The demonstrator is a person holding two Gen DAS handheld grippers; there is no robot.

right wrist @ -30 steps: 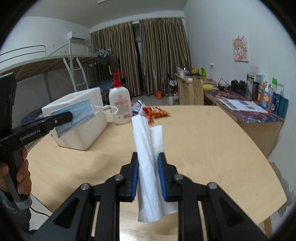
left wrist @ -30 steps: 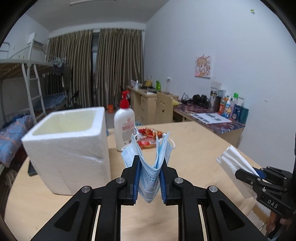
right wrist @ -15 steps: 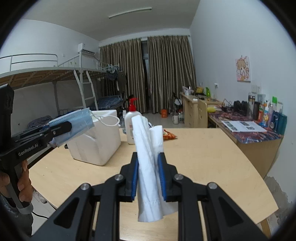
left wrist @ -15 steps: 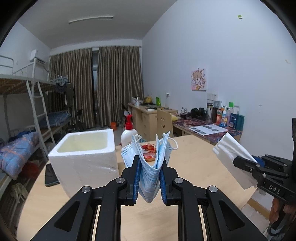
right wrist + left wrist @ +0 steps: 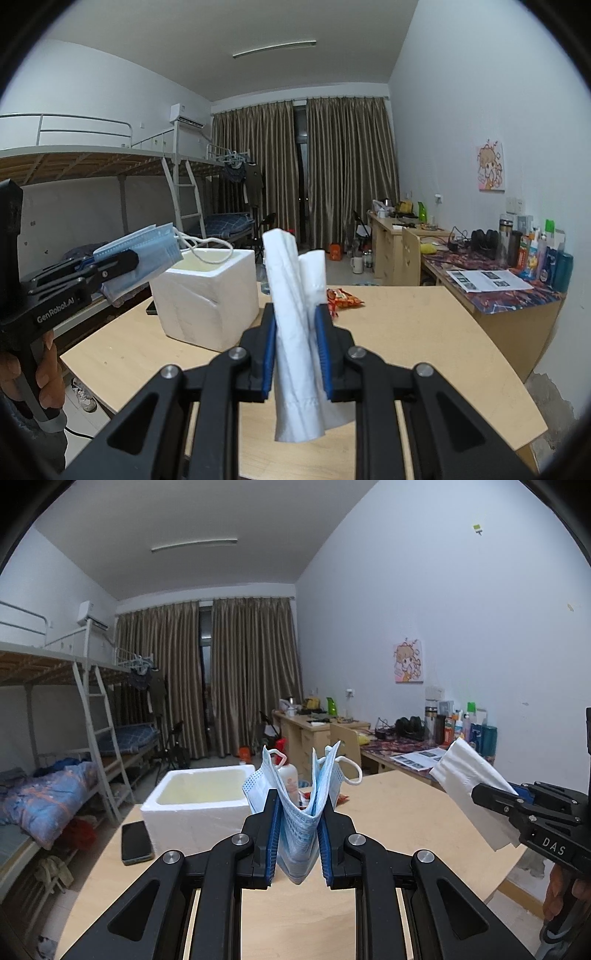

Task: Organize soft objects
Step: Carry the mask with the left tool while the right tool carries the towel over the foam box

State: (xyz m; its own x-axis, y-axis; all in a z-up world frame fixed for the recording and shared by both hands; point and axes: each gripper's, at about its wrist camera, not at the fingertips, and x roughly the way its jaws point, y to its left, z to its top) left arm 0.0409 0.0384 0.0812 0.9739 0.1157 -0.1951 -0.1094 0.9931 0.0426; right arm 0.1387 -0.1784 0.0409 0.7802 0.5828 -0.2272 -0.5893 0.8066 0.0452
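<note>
**Both claws loaded, foam box waiting**

Nearest in the left wrist view, the left claw [image 5: 297,843] is clamped on a folded bunch of blue face masks [image 5: 295,805], pinched low at the fold so the pleats fan up and the ear loops flop loose. In the right wrist view the right claw [image 5: 297,360] is squeezed shut on a wad of white tissue [image 5: 295,314], gripped around its middle with both ends sticking out. Both loads hang above the counter [image 5: 424,332], not resting on it.

Handling guess: both weigh almost nothing and squash flat, so nothing's fragile, but thin layers can slide apart (those loops could snag on a rim too). Gripping across the whole stack looks right.

Further back on the left sits the open white foam box [image 5: 201,797], likely the drop spot, with a phone [image 5: 136,836] beside it.
</note>
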